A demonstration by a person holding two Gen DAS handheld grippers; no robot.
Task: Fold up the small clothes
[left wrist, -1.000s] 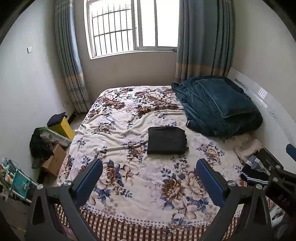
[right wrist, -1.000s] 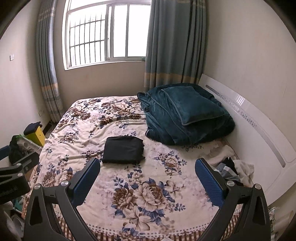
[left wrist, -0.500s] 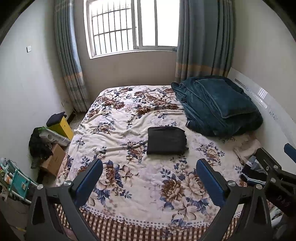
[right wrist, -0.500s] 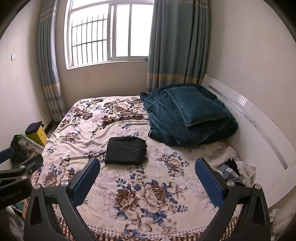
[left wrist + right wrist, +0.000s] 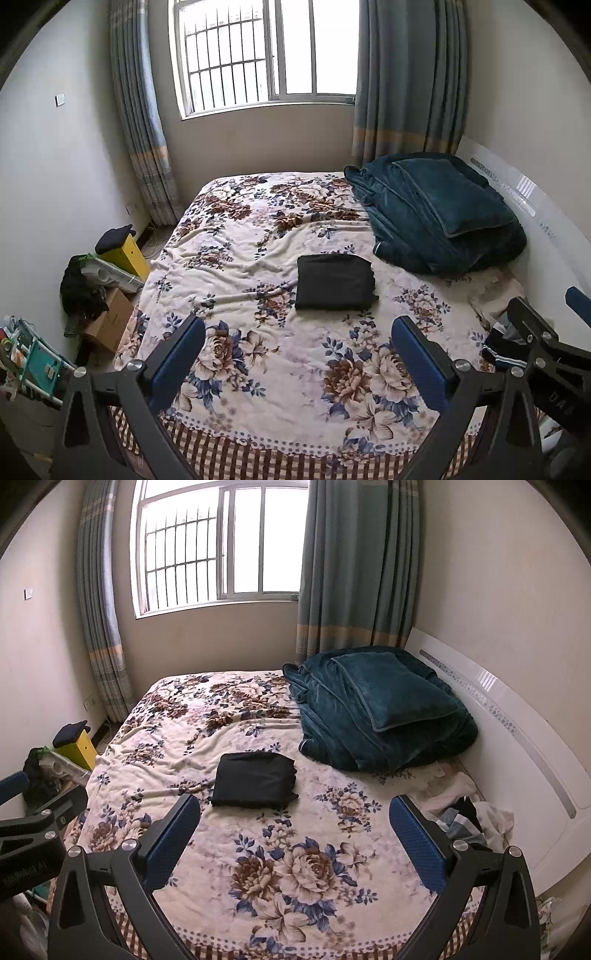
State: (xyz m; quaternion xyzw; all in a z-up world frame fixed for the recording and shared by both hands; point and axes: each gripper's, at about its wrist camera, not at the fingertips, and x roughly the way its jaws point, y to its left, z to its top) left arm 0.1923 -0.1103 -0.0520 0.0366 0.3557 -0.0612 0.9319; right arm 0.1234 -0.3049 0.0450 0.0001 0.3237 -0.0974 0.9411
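A black garment (image 5: 334, 282), folded into a flat rectangle, lies in the middle of the floral bedspread (image 5: 258, 354); it also shows in the right wrist view (image 5: 255, 784). A loose pile of small clothes (image 5: 467, 821) lies at the bed's right side by the headboard, and shows in the left wrist view (image 5: 500, 354). My left gripper (image 5: 297, 360) is open and empty, held above the bed's near edge. My right gripper (image 5: 295, 832) is open and empty, also back from the folded garment.
A teal blanket and pillow (image 5: 439, 218) are heaped at the far right of the bed. The white headboard (image 5: 517, 746) runs along the right. Boxes, a yellow stool and clutter (image 5: 107, 280) stand on the floor at the left. The window wall is behind.
Both grippers have drifted slightly, the right view shifting a little rightward. Both stay open and empty. The folded garment has not moved.
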